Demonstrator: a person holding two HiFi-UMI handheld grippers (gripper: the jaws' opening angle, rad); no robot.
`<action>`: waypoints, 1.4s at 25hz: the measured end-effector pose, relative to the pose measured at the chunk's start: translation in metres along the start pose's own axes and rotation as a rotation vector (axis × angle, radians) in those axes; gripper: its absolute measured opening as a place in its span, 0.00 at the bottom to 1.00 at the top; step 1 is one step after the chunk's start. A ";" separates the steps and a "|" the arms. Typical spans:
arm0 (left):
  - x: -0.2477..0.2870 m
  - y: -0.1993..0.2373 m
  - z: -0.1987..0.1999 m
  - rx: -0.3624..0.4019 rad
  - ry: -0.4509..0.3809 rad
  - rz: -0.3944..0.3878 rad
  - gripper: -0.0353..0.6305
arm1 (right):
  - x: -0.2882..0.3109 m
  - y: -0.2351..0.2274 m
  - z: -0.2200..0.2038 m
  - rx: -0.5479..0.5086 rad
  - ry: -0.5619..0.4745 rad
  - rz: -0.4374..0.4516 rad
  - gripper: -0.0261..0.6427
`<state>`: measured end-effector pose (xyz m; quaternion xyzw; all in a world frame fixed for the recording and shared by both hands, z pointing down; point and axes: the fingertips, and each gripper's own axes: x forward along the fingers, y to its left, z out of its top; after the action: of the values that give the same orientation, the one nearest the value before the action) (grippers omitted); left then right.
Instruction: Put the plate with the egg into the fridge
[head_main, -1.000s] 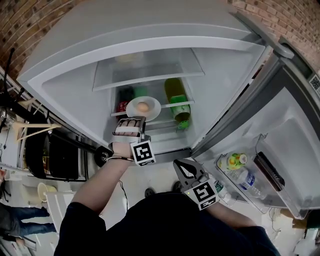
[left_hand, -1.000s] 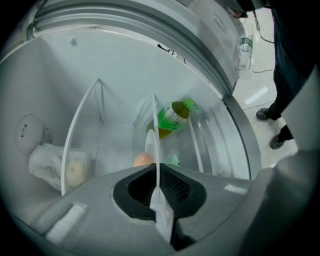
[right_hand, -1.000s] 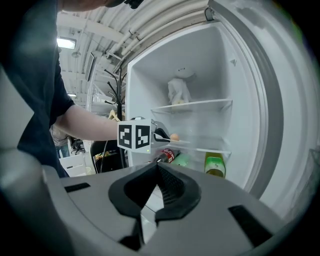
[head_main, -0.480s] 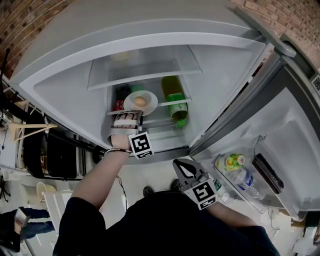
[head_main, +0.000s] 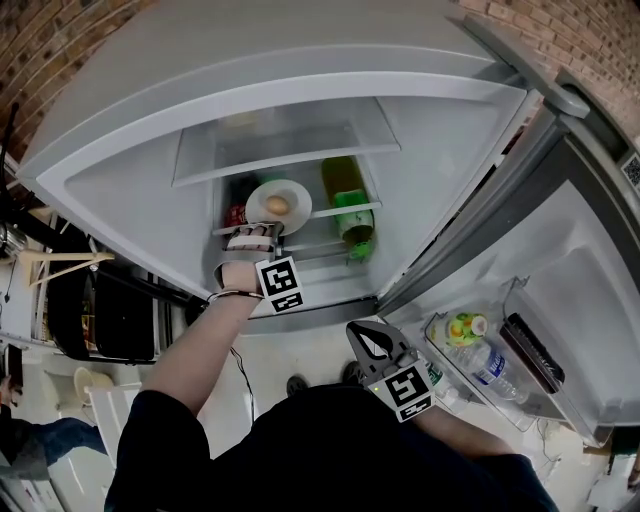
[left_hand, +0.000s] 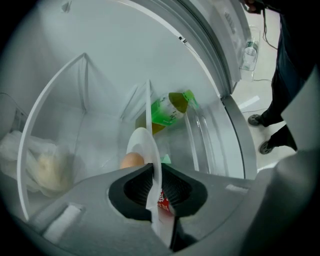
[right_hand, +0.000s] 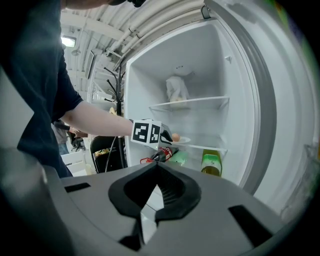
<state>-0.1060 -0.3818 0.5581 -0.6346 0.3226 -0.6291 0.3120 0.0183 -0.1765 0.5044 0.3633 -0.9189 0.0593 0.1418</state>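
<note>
A white plate (head_main: 298, 194) with a brown egg (head_main: 278, 205) lies on the fridge's middle glass shelf (head_main: 340, 212). My left gripper (head_main: 263, 229) reaches into the fridge and has the plate's near rim between its jaws. In the left gripper view the plate (left_hand: 143, 146) stands edge-on in the left gripper (left_hand: 154, 172), the egg (left_hand: 131, 161) beside it. The jaws are opening, though the pads still touch the rim. My right gripper (head_main: 369, 341) hangs shut and empty outside the fridge, near my body. From the right gripper (right_hand: 156, 167) the plate (right_hand: 184, 140) shows on the shelf.
A green bottle (head_main: 351, 214) lies on the shelf right of the plate, and a red can (head_main: 236, 214) sits at the left. A pale bag (right_hand: 176, 89) rests on the upper shelf. The open door (head_main: 560, 260) at the right holds bottles (head_main: 478, 352) in its bin.
My left gripper has carried the plate with the egg a little deeper into the fridge, over the middle shelf. The right gripper has stayed where it was.
</note>
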 end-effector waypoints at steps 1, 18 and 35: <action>0.001 0.000 0.000 -0.001 0.000 -0.004 0.10 | 0.000 0.000 0.000 0.000 0.000 0.001 0.05; 0.019 0.000 -0.002 -0.001 0.008 -0.047 0.27 | 0.001 -0.007 -0.001 0.004 0.005 -0.012 0.05; -0.005 0.007 0.007 0.013 -0.015 0.079 0.10 | -0.002 -0.002 0.000 -0.003 0.005 -0.020 0.05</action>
<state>-0.0989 -0.3816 0.5496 -0.6241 0.3412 -0.6135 0.3430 0.0215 -0.1768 0.5040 0.3722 -0.9150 0.0574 0.1451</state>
